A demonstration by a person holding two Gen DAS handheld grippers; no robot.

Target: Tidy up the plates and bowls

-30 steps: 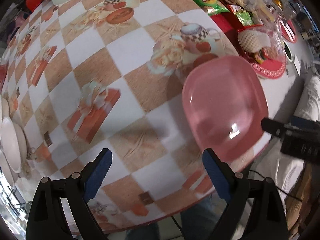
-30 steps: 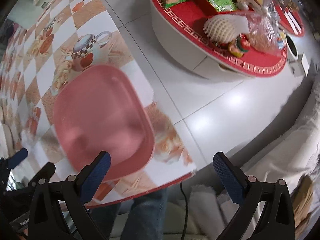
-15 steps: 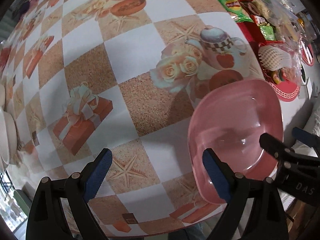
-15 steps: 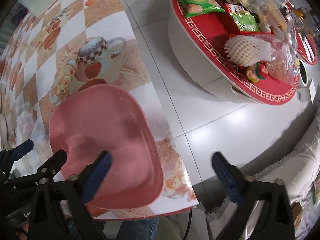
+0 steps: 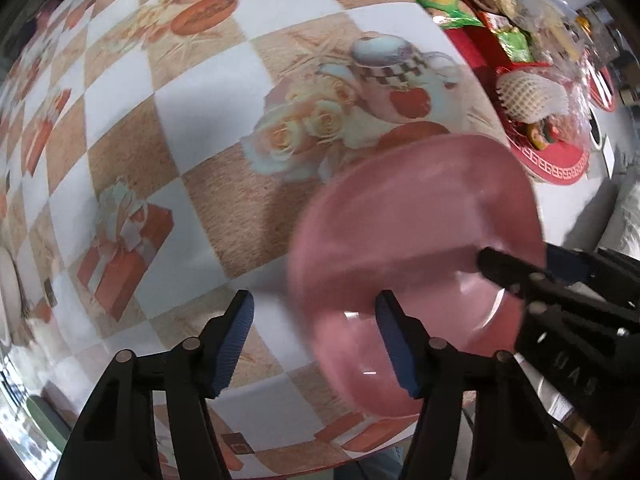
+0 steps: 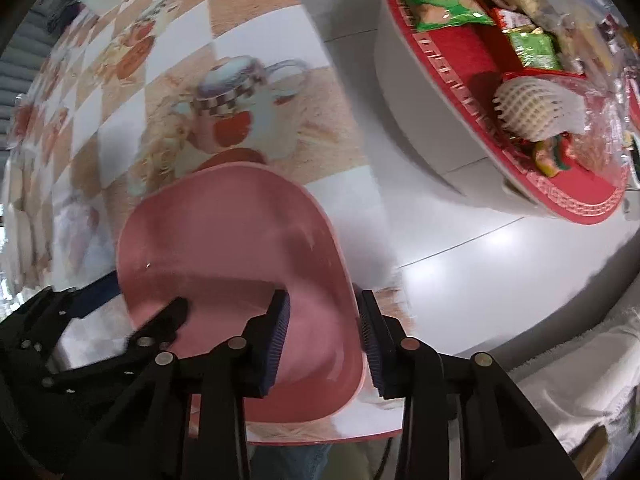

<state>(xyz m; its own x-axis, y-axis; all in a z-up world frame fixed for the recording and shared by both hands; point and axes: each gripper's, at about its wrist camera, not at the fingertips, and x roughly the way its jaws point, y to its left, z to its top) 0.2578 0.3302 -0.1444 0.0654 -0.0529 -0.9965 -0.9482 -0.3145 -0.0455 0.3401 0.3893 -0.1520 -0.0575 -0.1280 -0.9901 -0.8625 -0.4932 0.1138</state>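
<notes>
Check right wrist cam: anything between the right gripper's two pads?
Yes. In the right wrist view the pink plate's near-right rim sits between the closing pads of the right gripper, one pad inside, one outside.

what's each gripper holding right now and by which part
Nothing is firmly held yet. The right gripper is closing astride the pink plate's near rim, pads not clearly pressing. The left gripper is closing with one finger over the plate.

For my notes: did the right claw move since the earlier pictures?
Yes. The right claw has come in over the pink plate near the table edge; its jaws are closing astride the plate's rim.
</notes>
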